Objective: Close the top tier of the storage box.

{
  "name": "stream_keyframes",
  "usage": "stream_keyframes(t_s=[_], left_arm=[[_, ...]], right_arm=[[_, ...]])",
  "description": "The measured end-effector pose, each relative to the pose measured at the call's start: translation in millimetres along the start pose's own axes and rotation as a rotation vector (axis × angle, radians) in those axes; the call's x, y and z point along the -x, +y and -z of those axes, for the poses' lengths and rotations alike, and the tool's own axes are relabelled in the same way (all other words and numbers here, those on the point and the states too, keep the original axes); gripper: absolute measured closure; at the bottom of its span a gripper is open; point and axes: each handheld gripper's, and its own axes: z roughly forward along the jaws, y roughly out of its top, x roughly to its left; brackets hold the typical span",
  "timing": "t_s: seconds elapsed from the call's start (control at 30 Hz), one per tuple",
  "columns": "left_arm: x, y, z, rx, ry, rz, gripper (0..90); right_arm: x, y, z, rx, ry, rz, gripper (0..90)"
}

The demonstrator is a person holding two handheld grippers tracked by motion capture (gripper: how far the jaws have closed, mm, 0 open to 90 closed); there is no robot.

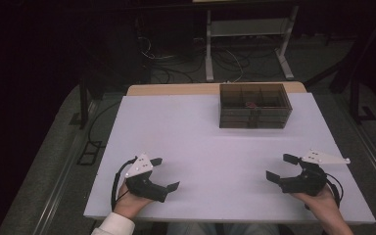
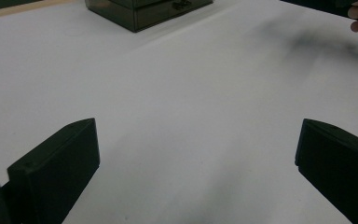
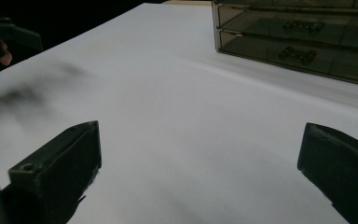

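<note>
Two tools, left tool [image 1: 165, 173], right tool [image 1: 280, 167], spread wide, unlabelled drawer box [image 1: 255, 105]

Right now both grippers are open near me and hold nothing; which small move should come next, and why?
Probably move the right gripper forward toward the smoked drawer box. It is the nearer one; the box stands at the far right of the table, its drawer handles face the person, and the left gripper lies farther off.

A smooth, matt white worktop [image 1: 200, 147] with a pale wood edge at its far side. On it stands a drawer box [image 1: 255, 105] of smoky, see-through plastic, glossy, with dark handles. The left gripper [image 1: 167, 174] and right gripper [image 1: 279, 167] are matt black plastic; their fingers [image 2: 56, 172] look smooth and dull. Each carries a flat, pale grey plate.
</note>
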Motion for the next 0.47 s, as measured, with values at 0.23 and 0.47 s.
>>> stream_keyframes(t_s=[0.23, 0.47], left_arm=[[-1.6, 0.0, 1.0, 0.005, 0.005, 0.003, 0.0], [-1.9, 0.0, 2.3, 0.011, 0.004, 0.007, 0.0]], right_arm=[[0.6, -7.4, 1.9, -0.019, -0.024, -0.011, 0.0], [-1.4, -10.2, 3.4, -0.031, -0.026, 0.004, 0.0]])
